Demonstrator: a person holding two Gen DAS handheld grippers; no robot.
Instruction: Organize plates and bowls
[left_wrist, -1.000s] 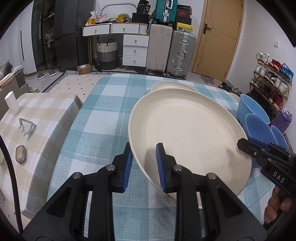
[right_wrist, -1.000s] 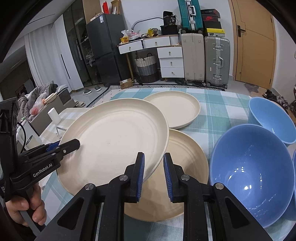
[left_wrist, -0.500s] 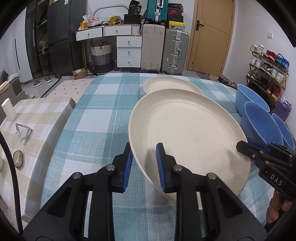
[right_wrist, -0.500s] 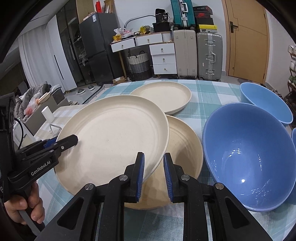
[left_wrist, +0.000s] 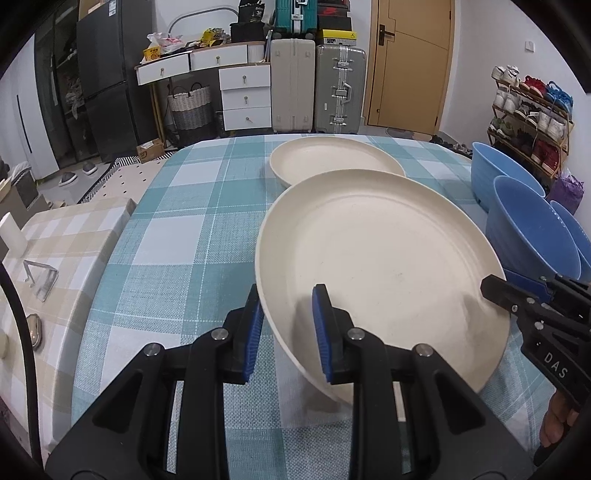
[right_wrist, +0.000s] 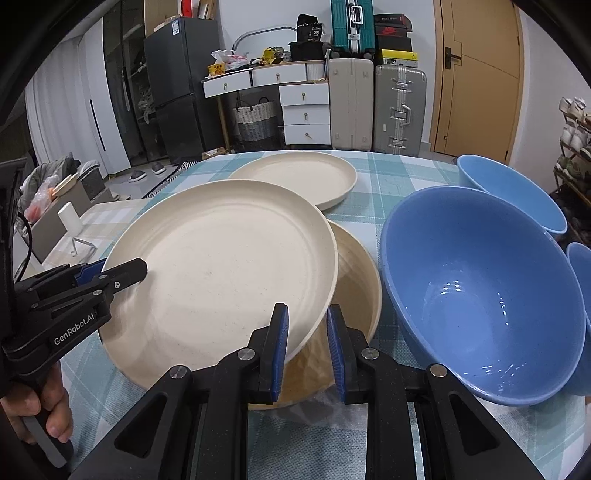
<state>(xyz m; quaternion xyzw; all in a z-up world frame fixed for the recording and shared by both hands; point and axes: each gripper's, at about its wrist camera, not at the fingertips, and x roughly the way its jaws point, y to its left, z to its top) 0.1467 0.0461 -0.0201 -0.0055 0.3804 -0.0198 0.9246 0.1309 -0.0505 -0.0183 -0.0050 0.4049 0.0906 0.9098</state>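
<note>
Both grippers hold one large cream plate (left_wrist: 376, 258), also in the right wrist view (right_wrist: 221, 269). My left gripper (left_wrist: 286, 330) is shut on its near-left rim. My right gripper (right_wrist: 306, 350) is shut on its opposite rim and shows in the left wrist view (left_wrist: 517, 295). The plate hangs tilted above a tan plate (right_wrist: 354, 280) on the table. A second cream plate (left_wrist: 332, 158) lies farther back (right_wrist: 299, 177). Three blue bowls stand at the right: a big near one (right_wrist: 480, 280), one behind (right_wrist: 513, 192), one at the edge (right_wrist: 581, 266).
The table carries a teal checked cloth (left_wrist: 192, 236). A lower beige checked surface (left_wrist: 55, 251) with a white cup and a metal clip lies to the left. Suitcases, drawers and a shoe rack stand beyond the table.
The held plate has come down slightly and moved over the tan plate. Both grippers stay shut on its rim.
</note>
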